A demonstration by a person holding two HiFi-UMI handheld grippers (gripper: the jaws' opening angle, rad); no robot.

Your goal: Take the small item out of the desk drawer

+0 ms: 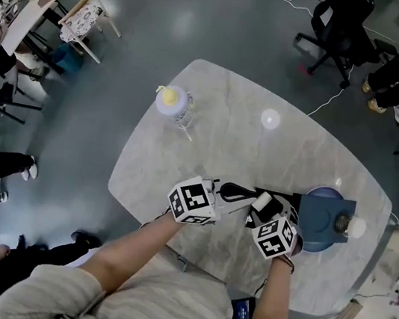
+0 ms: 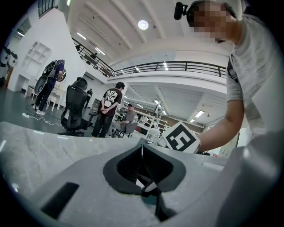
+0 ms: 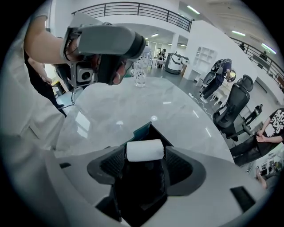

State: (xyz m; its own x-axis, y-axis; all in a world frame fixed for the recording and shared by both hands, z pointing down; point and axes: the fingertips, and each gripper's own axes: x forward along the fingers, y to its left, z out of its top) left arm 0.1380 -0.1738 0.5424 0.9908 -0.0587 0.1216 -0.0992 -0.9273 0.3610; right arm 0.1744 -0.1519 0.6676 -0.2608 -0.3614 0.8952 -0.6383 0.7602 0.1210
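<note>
Right gripper [image 3: 145,153] jaws stand wide; white roll [image 3: 144,150] between them.

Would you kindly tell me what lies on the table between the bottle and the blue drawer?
Only bare marble table between the bottle and the blue drawer, save a bright spot that looks like glare; the head view shows it.

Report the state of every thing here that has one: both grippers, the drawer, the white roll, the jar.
Left gripper: jaws shut.
Right gripper: jaws open wide, pointing down at the drawer.
White roll: lying crosswise between the right gripper's jaws.
Drawer: open.
Jar: upright on the table, yellow lid on.
</note>
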